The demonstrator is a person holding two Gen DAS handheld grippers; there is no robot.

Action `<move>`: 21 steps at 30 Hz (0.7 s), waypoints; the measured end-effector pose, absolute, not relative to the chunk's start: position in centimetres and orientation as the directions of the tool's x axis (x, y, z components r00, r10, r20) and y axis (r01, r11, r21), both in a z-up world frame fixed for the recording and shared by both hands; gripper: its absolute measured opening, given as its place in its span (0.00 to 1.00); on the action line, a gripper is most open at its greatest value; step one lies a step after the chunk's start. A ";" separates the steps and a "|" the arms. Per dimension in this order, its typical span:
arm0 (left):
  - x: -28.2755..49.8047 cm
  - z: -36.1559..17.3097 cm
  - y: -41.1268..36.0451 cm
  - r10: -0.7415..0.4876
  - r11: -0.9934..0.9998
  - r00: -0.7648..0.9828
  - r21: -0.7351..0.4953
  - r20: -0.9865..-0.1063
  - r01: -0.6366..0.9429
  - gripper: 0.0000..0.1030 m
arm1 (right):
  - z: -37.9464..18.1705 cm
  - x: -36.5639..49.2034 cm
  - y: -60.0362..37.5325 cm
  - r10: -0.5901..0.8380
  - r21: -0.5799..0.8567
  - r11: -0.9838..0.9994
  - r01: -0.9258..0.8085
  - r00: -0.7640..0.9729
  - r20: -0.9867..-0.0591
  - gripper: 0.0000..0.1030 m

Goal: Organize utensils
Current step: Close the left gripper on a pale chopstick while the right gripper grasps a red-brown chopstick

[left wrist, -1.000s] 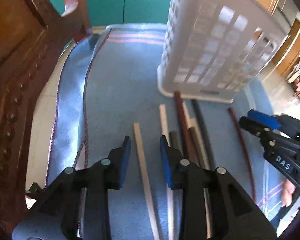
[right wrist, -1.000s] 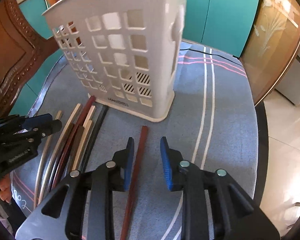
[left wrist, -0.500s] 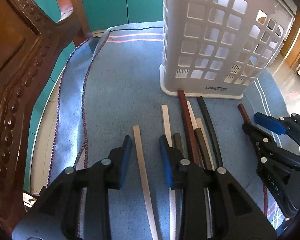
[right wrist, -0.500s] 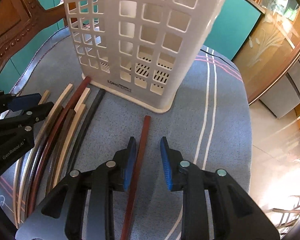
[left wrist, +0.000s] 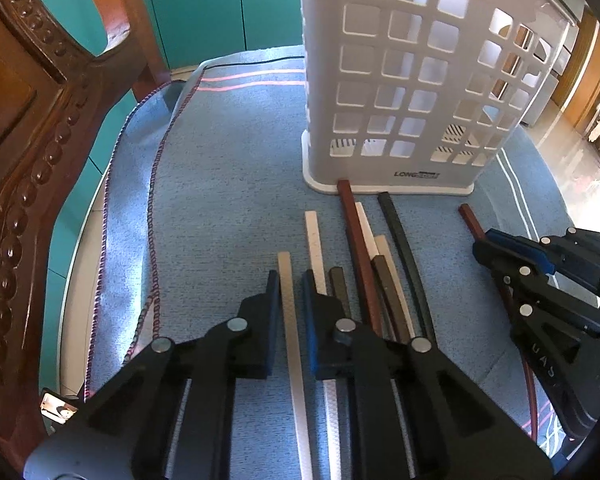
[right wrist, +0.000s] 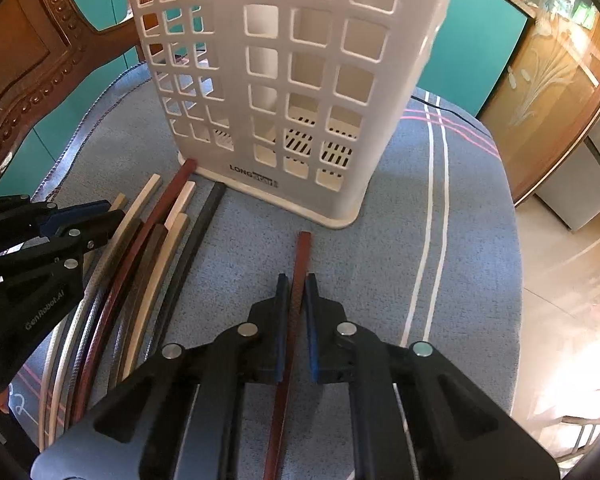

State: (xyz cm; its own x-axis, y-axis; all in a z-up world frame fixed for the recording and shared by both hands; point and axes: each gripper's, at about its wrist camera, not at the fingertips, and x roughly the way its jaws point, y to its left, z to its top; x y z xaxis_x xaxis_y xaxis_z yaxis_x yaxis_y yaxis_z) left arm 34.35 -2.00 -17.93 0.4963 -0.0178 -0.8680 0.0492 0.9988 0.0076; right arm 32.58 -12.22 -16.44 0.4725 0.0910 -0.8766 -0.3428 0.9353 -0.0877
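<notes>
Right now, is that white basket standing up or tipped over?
Upright: the basket stands on its base on the blue cloth, sticks lying before it.

left hand-held gripper [left wrist: 288, 280]: just closed (pitched down) | right hand-held gripper [right wrist: 296, 282]: just closed

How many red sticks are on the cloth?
2. One red stick lies in the pile, tip touching the basket; the other lies apart, between the right gripper's just-closed jaws. Others may be hidden.

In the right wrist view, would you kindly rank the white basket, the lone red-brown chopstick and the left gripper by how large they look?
1. white basket, by far the largest.
2. left gripper, though its nearness to the camera exaggerates it.
3. red-brown chopstick, long but very thin, partly hidden by the right gripper shut on it.
</notes>
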 end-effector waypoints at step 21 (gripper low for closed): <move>33.9 -17.9 -1.2 -0.003 0.998 0.486 0.024 -0.874 0.050 0.26 | -16.4 33.9 -14.1 0.085 -0.035 0.965 -0.260 0.437 -0.895 0.32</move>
